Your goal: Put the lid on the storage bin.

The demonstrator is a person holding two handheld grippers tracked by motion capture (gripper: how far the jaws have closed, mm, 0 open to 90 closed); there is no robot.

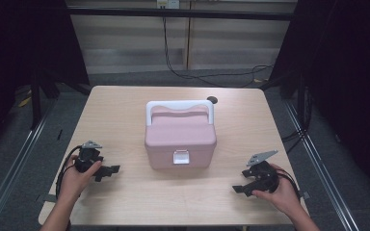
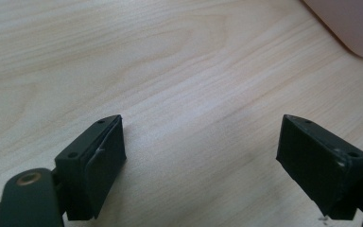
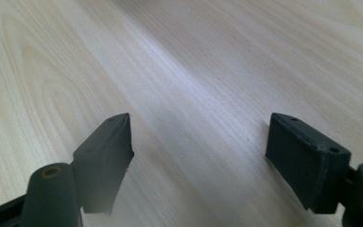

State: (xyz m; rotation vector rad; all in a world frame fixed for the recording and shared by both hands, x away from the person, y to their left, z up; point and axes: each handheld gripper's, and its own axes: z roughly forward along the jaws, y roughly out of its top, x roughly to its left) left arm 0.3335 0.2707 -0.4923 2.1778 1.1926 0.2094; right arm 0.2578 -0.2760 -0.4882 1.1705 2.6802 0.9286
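A pink lidded box with a white handle and a white front latch stands in the middle of the wooden table. My left gripper rests low at the front left, held by a hand, its jaws pointing right toward the box. It is open with bare wood between its pads; a pink corner of the box shows at the top right of the left gripper view. My right gripper sits at the front right, open over bare table, jaws pointing left.
A small dark round mark lies on the table behind the box. Black cables run across the floor beyond the far edge. Metal rails flank the table on both sides. Bare wood lies between each gripper and the box.
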